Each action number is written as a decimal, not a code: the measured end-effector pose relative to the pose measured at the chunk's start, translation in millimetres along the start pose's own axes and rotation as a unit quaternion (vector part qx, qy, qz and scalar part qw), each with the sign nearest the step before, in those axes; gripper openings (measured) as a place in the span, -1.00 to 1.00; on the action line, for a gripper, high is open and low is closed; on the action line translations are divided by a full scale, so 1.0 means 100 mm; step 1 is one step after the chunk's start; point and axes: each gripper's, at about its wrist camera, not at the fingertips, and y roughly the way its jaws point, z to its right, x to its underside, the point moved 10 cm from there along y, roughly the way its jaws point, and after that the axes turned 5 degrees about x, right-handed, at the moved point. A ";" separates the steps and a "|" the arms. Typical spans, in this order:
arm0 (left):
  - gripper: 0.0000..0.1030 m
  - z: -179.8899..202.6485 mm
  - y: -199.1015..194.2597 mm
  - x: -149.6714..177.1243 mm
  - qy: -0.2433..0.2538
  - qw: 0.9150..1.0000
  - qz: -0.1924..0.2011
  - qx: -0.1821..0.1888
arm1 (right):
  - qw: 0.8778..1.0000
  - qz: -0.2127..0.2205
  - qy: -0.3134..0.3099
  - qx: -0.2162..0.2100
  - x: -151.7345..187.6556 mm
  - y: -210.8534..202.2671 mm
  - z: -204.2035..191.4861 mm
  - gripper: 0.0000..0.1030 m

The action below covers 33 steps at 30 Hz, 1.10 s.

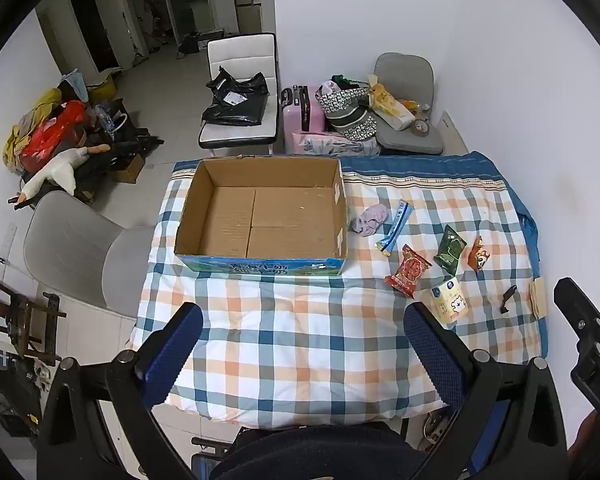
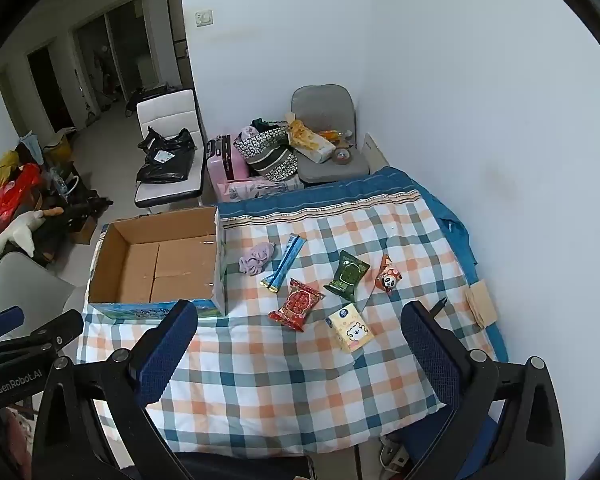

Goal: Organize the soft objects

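While both claws hang above the near edge of the checked quilt, the left claw and the right claw stand wide apart and grip nothing. Just past the right one lies a tissue pack, then a red snack bag, a green packet and a panda packet. Further on lie a blue stick packet and a lilac cloth, beside the open cardboard box.

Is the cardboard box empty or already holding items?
Empty: the cardboard box shows only its bare bottom flaps in both views.
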 end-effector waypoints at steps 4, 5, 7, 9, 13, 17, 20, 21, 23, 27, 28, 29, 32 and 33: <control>1.00 0.00 -0.01 -0.01 -0.001 1.000 0.006 0.002 | 1.000 0.003 -0.004 0.008 0.00 0.01 0.01 1.00; 1.00 0.00 -0.01 -0.01 0.000 1.000 0.006 0.001 | 1.000 0.003 -0.004 0.009 -0.01 0.00 0.01 1.00; 1.00 0.01 -0.02 -0.01 0.000 1.000 0.007 0.003 | 1.000 0.002 -0.003 0.008 -0.01 0.00 0.01 1.00; 1.00 0.02 -0.02 -0.01 0.002 1.000 0.007 0.002 | 1.000 0.001 -0.003 0.009 -0.01 0.00 0.01 1.00; 1.00 -0.07 -0.01 0.00 0.001 1.000 0.007 0.004 | 1.000 0.001 -0.003 0.009 0.02 -0.04 0.05 1.00; 1.00 -0.06 0.00 0.00 0.000 1.000 0.005 0.003 | 1.000 0.002 -0.004 0.004 -0.02 0.00 -0.01 1.00; 1.00 -0.10 0.01 -0.02 -0.003 1.000 0.006 0.002 | 1.000 0.002 -0.003 0.007 -0.02 -0.01 -0.01 1.00; 1.00 -0.12 0.01 -0.03 -0.003 1.000 0.007 0.001 | 1.000 0.004 -0.005 0.007 -0.01 0.00 -0.01 1.00; 1.00 -0.16 -0.01 -0.05 -0.002 1.000 0.009 0.000 | 1.000 0.004 -0.005 0.007 -0.02 0.00 -0.02 1.00; 1.00 -0.22 0.01 -0.07 0.000 1.000 0.015 -0.003 | 1.000 0.004 -0.005 0.007 -0.03 -0.02 -0.01 1.00; 1.00 -0.17 -0.05 -0.07 0.002 1.000 0.018 -0.005 | 1.000 0.004 -0.005 0.007 -0.03 -0.01 -0.02 1.00; 1.00 -0.15 -0.07 -0.07 0.003 1.000 0.020 -0.007 | 1.000 0.004 -0.006 0.007 -0.02 -0.01 -0.01 1.00; 1.00 -0.12 -0.09 -0.06 0.006 1.000 0.023 -0.009 | 1.000 0.003 -0.006 0.007 -0.03 -0.01 -0.01 1.00; 1.00 -0.13 -0.09 -0.06 0.005 1.000 0.023 -0.009 | 1.000 0.004 -0.007 0.007 -0.02 -0.02 0.00 1.00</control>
